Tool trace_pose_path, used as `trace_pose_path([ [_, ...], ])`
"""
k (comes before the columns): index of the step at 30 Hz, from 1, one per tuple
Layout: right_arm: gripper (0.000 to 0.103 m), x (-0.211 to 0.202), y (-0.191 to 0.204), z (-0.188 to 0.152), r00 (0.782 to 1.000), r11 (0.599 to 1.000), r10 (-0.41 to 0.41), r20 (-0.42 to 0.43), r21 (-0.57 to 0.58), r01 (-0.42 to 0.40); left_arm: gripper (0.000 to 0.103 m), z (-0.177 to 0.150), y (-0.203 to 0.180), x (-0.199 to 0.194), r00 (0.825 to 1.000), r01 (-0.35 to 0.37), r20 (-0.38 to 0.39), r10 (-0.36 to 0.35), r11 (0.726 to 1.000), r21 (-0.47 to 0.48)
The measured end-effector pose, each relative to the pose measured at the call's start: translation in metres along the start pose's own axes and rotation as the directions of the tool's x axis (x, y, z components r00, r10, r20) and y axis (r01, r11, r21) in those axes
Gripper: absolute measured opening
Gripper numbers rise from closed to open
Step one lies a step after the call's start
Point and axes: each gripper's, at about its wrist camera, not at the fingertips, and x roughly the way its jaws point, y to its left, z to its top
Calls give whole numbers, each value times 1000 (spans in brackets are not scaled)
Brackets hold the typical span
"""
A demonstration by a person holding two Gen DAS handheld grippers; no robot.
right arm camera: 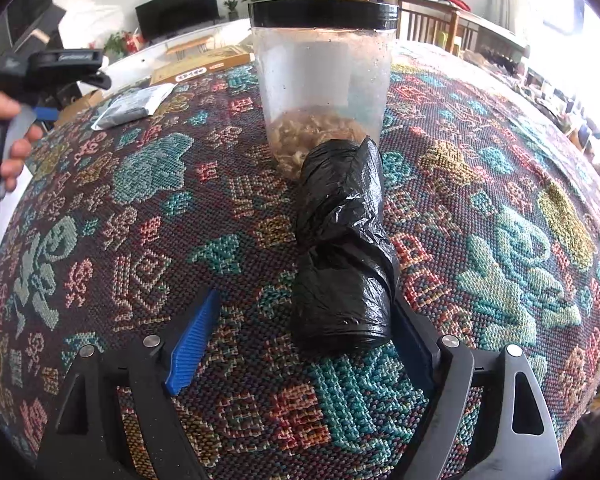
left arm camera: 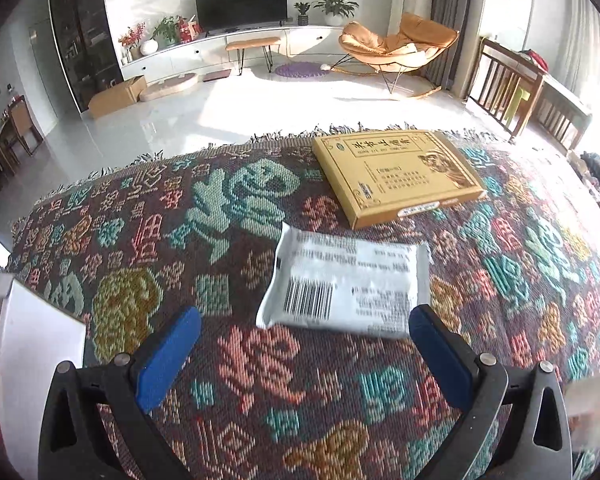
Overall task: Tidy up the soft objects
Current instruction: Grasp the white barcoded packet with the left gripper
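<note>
left tongs (left arm camera: 304,320) spread apart above the patterned cloth (left arm camera: 140,216), white packet (left arm camera: 346,282) lying just ahead between the tips. right tongs (right arm camera: 306,316) apart too, black bag roll (right arm camera: 344,248) beside, perhaps touching, one pad, clear jar (right arm camera: 324,76) behind.

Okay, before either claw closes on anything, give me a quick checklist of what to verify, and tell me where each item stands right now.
1. Left claw open: ok, blue pads spread wide.
2. White packet lined up with the left claw: not ok, it lies ahead of the pads and off toward the right finger.
3. Right claw open: ok.
4. Black bag roll inside the right claw: partly ok, its near end sits between the pads, hard against the right one.
5. Clear jar out of the way: not ok, it stands right behind the roll, apparently touching it.
6. Yellow box apart from the packet: ok, a strip of tablecloth shows between them.
</note>
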Motion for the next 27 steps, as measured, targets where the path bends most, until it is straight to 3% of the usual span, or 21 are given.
trace_pose_path([
  [3,87,1,1,0,1000,1000,2,-2,-7,-2,103,30,-4,44,998,-37,-46,35,998,-51],
  [7,88,2,3,1,1000,1000,-4,-4,-15,4,103,43,1,88,993,-72,-102,62,992,-108],
  [9,88,3,3,1,1000,1000,-4,-3,-15,4,102,37,13,98,991,-36,-133,15,987,-156],
  [10,88,3,3,2,1000,1000,-7,-2,-16,7,102,30,17,95,991,-8,-129,-14,986,-167],
  [13,88,4,4,3,1000,1000,-15,-1,-18,15,102,-5,16,72,985,11,-170,-24,997,-77],
  [17,88,4,5,3,1000,1000,-16,1,-15,16,102,-78,11,23,972,100,-217,-90,994,38],
  [20,88,2,6,1,1000,1000,-15,3,-13,15,102,-130,3,-15,971,107,-233,-52,967,230],
  [21,88,2,6,1,1000,1000,-16,4,-14,16,102,-142,7,-27,976,96,-211,-42,964,250],
  [23,88,2,7,-1,1000,1000,-18,6,-16,18,102,-154,17,-46,980,115,-186,-72,966,230],
  [27,88,1,8,-3,1000,1000,-19,8,-15,19,102,-142,29,-72,986,158,-80,-148,976,152],
])
